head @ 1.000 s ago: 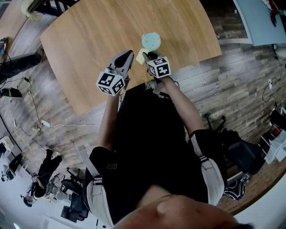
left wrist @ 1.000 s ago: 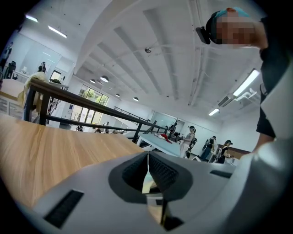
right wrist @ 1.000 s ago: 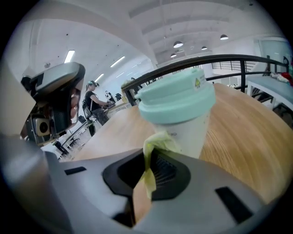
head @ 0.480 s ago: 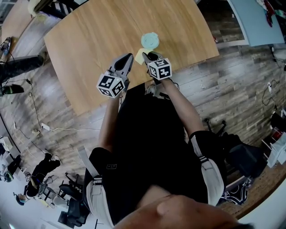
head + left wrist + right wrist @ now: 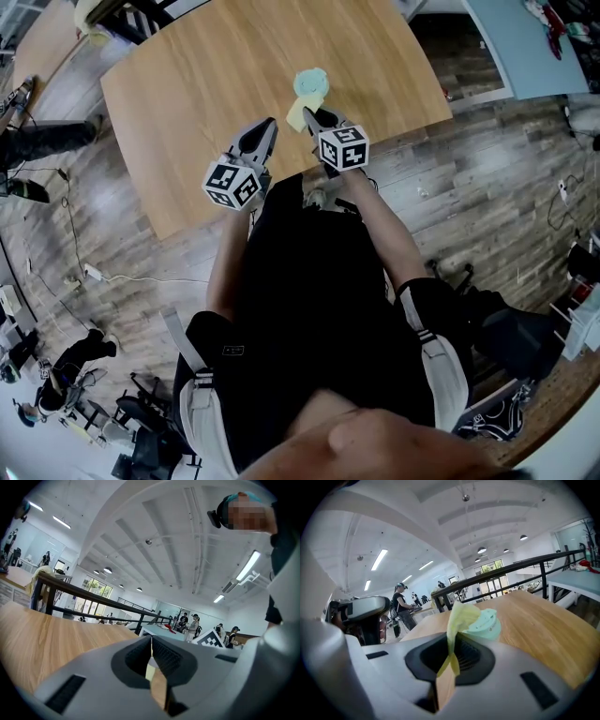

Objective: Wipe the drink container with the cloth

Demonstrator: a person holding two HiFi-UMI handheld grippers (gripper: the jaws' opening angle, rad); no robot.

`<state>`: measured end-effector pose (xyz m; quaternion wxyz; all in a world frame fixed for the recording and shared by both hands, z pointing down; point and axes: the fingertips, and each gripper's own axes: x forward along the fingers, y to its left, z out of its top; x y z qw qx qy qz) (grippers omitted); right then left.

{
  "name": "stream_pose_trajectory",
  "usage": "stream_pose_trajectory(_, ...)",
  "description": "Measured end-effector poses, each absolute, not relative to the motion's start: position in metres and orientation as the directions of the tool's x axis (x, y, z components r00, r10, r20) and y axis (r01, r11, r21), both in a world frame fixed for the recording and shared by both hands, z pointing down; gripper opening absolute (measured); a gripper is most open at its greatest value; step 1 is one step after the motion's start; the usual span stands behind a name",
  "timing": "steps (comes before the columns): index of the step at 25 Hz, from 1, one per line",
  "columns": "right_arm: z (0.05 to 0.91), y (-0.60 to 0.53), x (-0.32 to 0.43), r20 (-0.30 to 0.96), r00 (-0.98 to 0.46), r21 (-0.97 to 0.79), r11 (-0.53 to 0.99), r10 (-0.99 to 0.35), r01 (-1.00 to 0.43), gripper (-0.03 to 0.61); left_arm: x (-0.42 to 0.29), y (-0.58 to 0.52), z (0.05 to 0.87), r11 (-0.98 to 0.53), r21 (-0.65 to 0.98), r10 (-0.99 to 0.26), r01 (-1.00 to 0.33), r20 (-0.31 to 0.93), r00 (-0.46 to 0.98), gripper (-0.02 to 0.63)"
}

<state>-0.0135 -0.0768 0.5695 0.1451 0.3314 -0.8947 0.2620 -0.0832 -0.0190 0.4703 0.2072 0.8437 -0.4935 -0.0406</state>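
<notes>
Drink container (image 5: 311, 84): mint-green, lidded, stands on bench (image 5: 187, 84) nr its front edge. Cloth (image 5: 295, 115): pale yellow, thin, crumpled, pinched in right gripper (image 5: 307, 114), free end sticking up just beside container, on bench's front-edge side; contact w/ container unclear.

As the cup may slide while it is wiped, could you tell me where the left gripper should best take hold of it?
Likely its side wall below the lid, from its left. The cup stands upright on the table, and the right gripper holds the cloth at its near side. The left gripper must open first.
</notes>
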Motion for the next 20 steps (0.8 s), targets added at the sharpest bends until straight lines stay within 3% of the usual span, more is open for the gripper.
stream_pose_trajectory(11,0.523,-0.058,0.017,0.366,-0.711,-0.34,0.625,-0.6,-0.702,0.044,-0.092,0.034,0.453,-0.304,0.341,-0.918,-0.89,0.145,0.37,0.025)
stream_pose_trajectory(20,0.505,-0.038,0.036,0.355,-0.646,-0.346,0.547,-0.676,-0.762,0.044,-0.105,0.05,0.449,-0.276,0.336,-0.93,-0.9,0.144,0.339,0.025)
